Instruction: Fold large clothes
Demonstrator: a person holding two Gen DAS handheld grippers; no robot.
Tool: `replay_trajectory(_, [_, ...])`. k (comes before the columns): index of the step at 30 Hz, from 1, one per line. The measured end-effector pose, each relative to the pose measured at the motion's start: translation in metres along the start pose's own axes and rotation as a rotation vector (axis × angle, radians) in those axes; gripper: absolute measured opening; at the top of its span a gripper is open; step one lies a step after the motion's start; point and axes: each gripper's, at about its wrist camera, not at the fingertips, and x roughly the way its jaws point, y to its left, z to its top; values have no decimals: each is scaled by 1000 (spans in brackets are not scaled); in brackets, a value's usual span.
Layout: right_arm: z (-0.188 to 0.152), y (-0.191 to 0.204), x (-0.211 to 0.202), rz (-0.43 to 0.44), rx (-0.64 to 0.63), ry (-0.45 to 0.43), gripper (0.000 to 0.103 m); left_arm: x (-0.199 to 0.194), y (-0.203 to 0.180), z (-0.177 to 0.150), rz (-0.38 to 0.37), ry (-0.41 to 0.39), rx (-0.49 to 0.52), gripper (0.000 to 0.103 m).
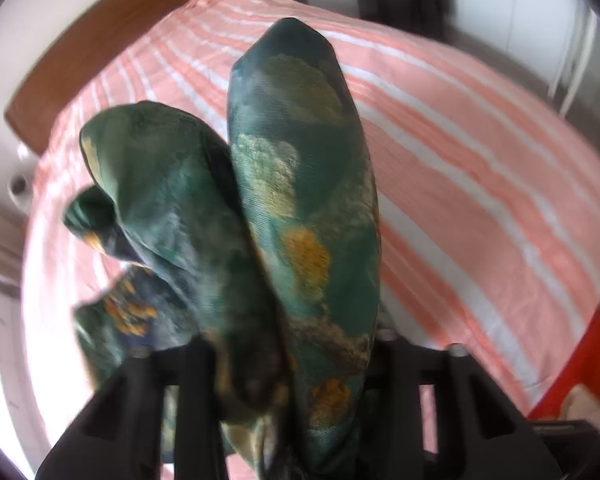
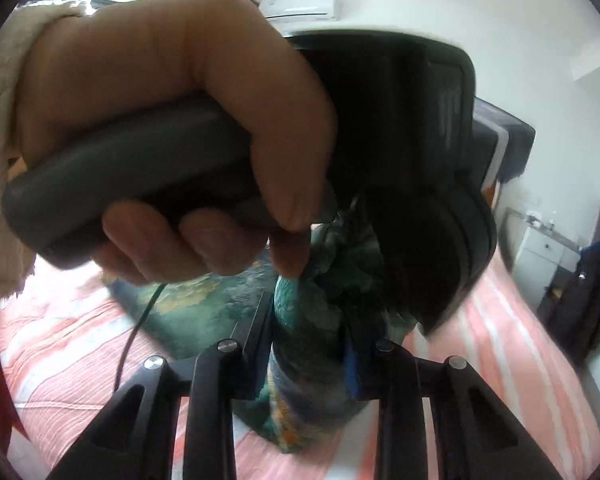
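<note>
The garment (image 1: 300, 184) is dark green cloth with yellow and orange patches. In the left wrist view it bulges up in thick folds from between my left gripper's fingers, hiding the fingertips; the left gripper (image 1: 288, 368) is shut on it above the bed. In the right wrist view my right gripper (image 2: 308, 344) is shut on a bunched fold of the same garment (image 2: 304, 320), the rest trailing on the bed (image 2: 188, 312). The person's hand (image 2: 172, 120) holding the left gripper's grey handle (image 2: 132, 176) sits right in front of the right gripper.
A bed with a pink and white striped cover (image 1: 460, 152) fills the space below. A brown headboard (image 1: 112, 40) lies at the left. A dark jacket (image 2: 592, 300) hangs by a white cabinet (image 2: 548, 248) at the right. A red item (image 1: 580, 352) lies at the bed's edge.
</note>
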Motion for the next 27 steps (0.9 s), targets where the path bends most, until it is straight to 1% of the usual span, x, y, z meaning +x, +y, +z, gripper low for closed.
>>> replay_trajectory(1, [0,2,0,4,0,5,30,-3,8,-1,-14,-9,-20,27])
replay_trajectory(2, [1,4,-2,17,0,8,35,-7,19,-3,-43,-22,-43,26])
replay_trajectory(3, [2,6,-8,33,2,3,51,-10,27,-3,-58,-33,-57,26])
replay_trajectory(4, [0,3,-18,67,15,-3,63,-18,41,-4,-70,-52,-75,26])
replay_trajectory(5, [0,1,-28,118,46,-8,81,-22,55,-6,-83,-65,-93,26])
replay_trajectory(6, [-1,-4,-41,158,95,-22,88,-29,73,-9,-98,-78,-122,26])
replay_trajectory(8, [-7,-16,-60,178,187,-41,90,-40,111,-18,-124,-105,-188,26])
replay_trajectory(10, [-18,-26,-64,162,233,-21,90,-49,153,-36,-137,-122,-262,26])
replay_trajectory(12, [-31,-34,-57,118,260,13,90,-51,190,-61,-154,-128,-343,26])
replay_trajectory(13, [-38,-40,-50,96,274,42,90,-47,204,-67,-162,-127,-377,27])
replay_trajectory(14, [-43,-44,-40,81,296,79,90,-41,223,-85,-168,-124,-425,27])
replay_trajectory(15, [-50,-51,-31,73,327,108,90,-35,233,-96,-165,-119,-458,27])
replay_trajectory(16, [-55,-61,-29,64,351,126,90,-25,247,-114,-162,-106,-506,27])
replay_trajectory(17, [-60,-66,-21,48,374,152,90,-13,257,-129,-166,-93,-547,27])
replay_trajectory(20, [-68,-78,-12,25,405,187,90,32,287,-178,-193,-39,-686,29])
replay_trajectory(22, [-74,-83,-9,9,410,211,90,63,298,-209,-233,-29,-783,33])
replay_trajectory(24, [-80,-89,-2,-7,405,244,90,86,296,-228,-264,-39,-842,36])
replay_trajectory(27, [-88,-99,15,-33,391,305,90,95,291,-242,-288,-82,-887,41])
